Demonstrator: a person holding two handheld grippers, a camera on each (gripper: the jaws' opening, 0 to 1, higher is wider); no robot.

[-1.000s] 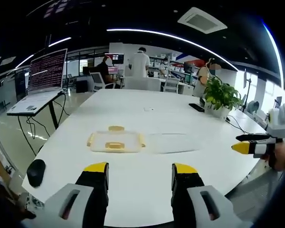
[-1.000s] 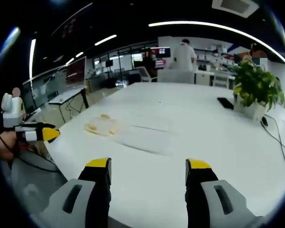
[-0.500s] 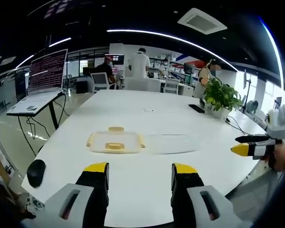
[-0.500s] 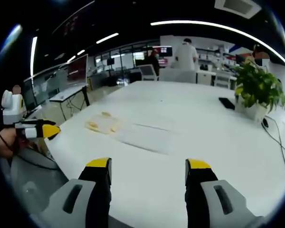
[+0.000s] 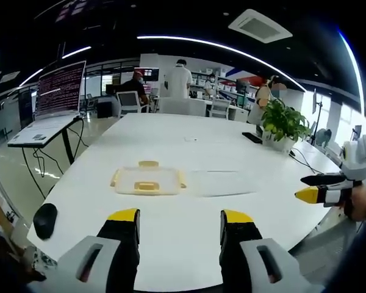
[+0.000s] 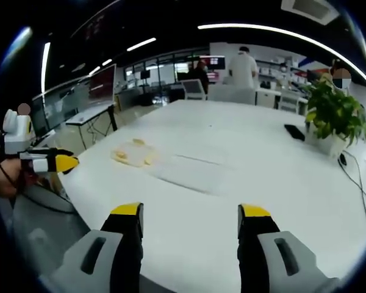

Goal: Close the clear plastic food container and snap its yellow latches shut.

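Both grippers, left (image 5: pixel 178 223) and right (image 6: pixel 192 218), hover wide open and empty; the container (image 5: pixel 148 181) could skid across the smooth table (image 5: pixel 189 137) if pressed unsteadied.

Bright ceiling strip light (image 5: pixel 232 50), fisheye-warped edges

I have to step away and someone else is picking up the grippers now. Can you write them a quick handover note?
Left gripper: jaws open, empty, held back from the table's near edge.
Right gripper: jaws open, empty, also short of the things.
The part with yellow latches lies flat on the white table; a clear flat piece lies beside it, apart.
Done: nothing; neither part is touched.
Left: bring the two parts together, close the container, snap every latch.
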